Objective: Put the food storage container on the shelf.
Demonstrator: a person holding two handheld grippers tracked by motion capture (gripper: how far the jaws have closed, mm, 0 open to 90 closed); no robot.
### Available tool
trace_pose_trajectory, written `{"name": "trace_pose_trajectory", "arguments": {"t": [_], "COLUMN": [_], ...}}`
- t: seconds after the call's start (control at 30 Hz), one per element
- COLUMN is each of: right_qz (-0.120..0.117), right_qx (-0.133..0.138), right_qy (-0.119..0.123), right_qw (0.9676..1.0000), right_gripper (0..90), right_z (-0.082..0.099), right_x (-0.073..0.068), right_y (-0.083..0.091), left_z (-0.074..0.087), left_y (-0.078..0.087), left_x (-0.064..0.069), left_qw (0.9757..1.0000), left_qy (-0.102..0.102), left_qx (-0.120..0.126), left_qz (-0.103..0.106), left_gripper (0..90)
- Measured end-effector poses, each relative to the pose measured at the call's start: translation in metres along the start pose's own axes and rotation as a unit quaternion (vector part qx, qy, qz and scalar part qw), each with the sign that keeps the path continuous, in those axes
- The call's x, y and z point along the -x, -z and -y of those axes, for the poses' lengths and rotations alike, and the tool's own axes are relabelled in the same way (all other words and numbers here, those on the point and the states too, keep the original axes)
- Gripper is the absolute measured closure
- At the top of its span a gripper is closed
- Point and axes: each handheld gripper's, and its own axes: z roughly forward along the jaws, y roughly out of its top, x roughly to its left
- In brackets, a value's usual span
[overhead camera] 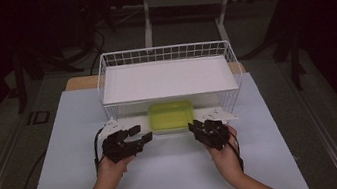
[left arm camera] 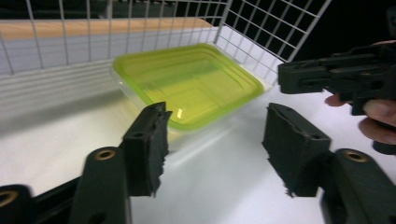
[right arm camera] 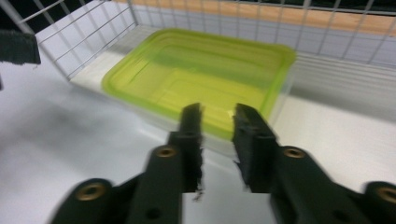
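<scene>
Green-lidded container under a wire basket shelf, two hand-held grippers before it.

White table (overhead camera: 169, 180): broad bare surface at the near side. Wire basket (overhead camera: 165, 54): upturned, bridging the far half. Container (overhead camera: 172, 116): flat, long axis across the table, half under the basket's front edge, near long edge exposed. Left gripper (overhead camera: 144, 132): jaws wide, nothing between, just left of the container. Right gripper (overhead camera: 192, 126): jaws narrow, gripping nothing, just right of it.
</scene>
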Motion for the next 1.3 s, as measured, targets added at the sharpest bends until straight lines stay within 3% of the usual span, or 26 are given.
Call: {"name": "trace_pose_trajectory", "arguments": {"t": [0.03,0.1,0.17,0.27,0.37,0.47,0.7,1.0,1.3], "right_qz": [-0.004,-0.012,-0.018,-0.025,-0.032,-0.034,-0.027,-0.024,-0.015], "right_qx": [-0.004,-0.009,-0.012,-0.027,-0.036,-0.042,-0.048,-0.048,-0.047], "right_qy": [0.000,0.003,0.009,0.018,0.017,0.020,0.023,0.022,0.013], "right_qw": [1.0000,0.9999,0.9997,0.9992,0.9987,0.9983,0.9982,0.9983,0.9987], "right_gripper": [81.2,86.3,89.8,90.0,90.0,90.0,90.0,90.0,90.0], "right_z": [0.000,0.002,0.004,0.008,0.011,0.015,0.018,0.016,0.011], "right_x": [-0.002,-0.007,-0.012,-0.018,-0.022,-0.026,-0.029,-0.032,-0.028], "right_y": [0.000,0.000,-0.002,-0.007,-0.013,-0.019,-0.033,-0.051,-0.063], "left_z": [0.001,0.005,0.008,0.013,0.016,0.020,0.031,0.036,0.038], "left_y": [0.003,0.009,0.013,0.018,0.022,0.024,0.020,0.019,0.015], "left_x": [0.000,0.002,0.006,0.011,0.013,0.015,0.008,0.008,0.011], "left_qw": [0.9999,0.9986,0.9980,0.9966,0.9977,0.9975,0.9970,0.9968,0.9960], "left_qy": [0.002,-0.014,-0.021,-0.028,-0.032,-0.052,-0.048,-0.062,-0.063], "left_qx": [0.002,0.005,0.010,0.015,0.015,0.014,0.008,0.019,0.020], "left_qz": [0.016,0.051,0.059,0.076,0.058,0.046,0.061,0.046,0.060], "left_gripper": [37.7,29.3,27.3,14.8,12.5,0.8,0.7,0.8,0.8]}}
